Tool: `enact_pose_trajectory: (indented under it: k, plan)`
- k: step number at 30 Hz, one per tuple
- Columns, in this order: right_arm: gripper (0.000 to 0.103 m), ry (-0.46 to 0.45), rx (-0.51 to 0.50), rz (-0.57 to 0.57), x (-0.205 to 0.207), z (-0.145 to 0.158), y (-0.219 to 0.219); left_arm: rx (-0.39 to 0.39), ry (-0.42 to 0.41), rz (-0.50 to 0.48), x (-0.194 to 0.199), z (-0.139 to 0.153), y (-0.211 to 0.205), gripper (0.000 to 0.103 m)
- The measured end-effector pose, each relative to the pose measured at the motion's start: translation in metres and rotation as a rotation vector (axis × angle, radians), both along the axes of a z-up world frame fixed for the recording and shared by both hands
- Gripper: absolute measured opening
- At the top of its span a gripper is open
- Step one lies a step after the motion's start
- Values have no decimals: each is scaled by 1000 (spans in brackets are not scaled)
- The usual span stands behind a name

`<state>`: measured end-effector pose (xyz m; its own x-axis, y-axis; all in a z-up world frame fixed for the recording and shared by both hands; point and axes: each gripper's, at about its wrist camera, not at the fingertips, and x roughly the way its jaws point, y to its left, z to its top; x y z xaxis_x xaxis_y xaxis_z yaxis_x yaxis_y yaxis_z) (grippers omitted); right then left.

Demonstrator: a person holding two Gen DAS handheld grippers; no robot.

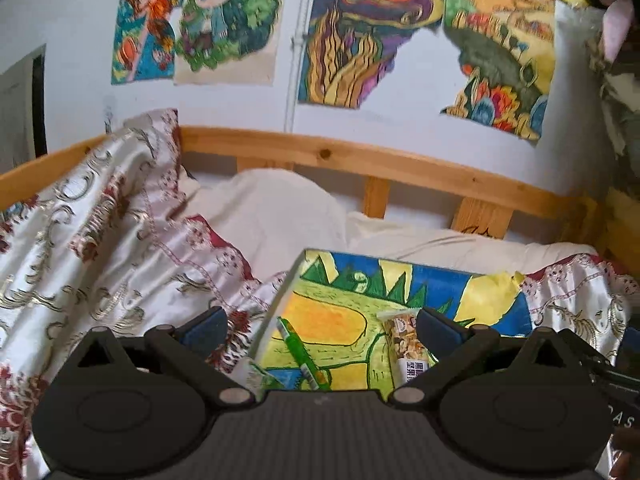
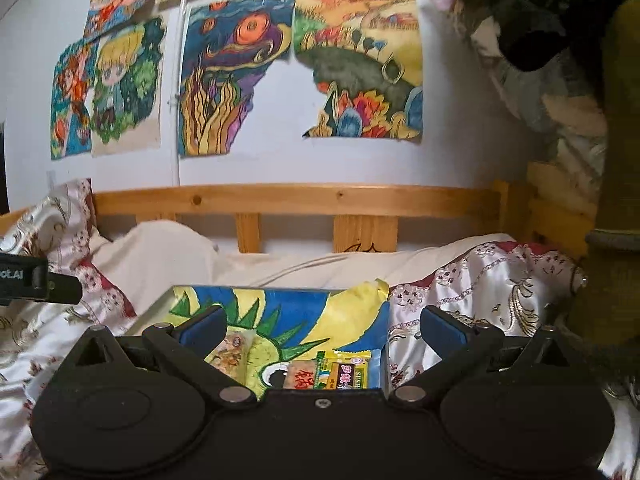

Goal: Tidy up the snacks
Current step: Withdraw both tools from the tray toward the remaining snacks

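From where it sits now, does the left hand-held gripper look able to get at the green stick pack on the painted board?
Probably yes. The left hand-held gripper is open and holds nothing, and the green stick pack lies flat on the painted board between its fingers, just ahead. Nothing covers it; the nut bar lies apart, to its right.

Both grippers, the left gripper [image 1: 320,332] and the right gripper [image 2: 322,330], are matte black plastic. Each has blue finger pads [image 1: 202,330], round silver pivot screws and ribbed bodies.
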<state>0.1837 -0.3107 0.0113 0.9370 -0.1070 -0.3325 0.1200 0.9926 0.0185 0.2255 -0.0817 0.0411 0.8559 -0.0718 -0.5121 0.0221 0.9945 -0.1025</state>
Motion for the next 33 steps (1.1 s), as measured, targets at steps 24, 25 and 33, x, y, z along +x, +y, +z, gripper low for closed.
enact_pose_trajectory:
  k: [24,25,33]
  plan:
    - [102,-33,35,24,-130,17,48,80,-109,-31,-132,-9,64,102]
    - [102,-30,34,24,-135,16,50,83,-107,-31,-136,-10,65,102]
    - [102,-1,73,14,-167,11,59,134,-29,-7,-171,-27,73,102]
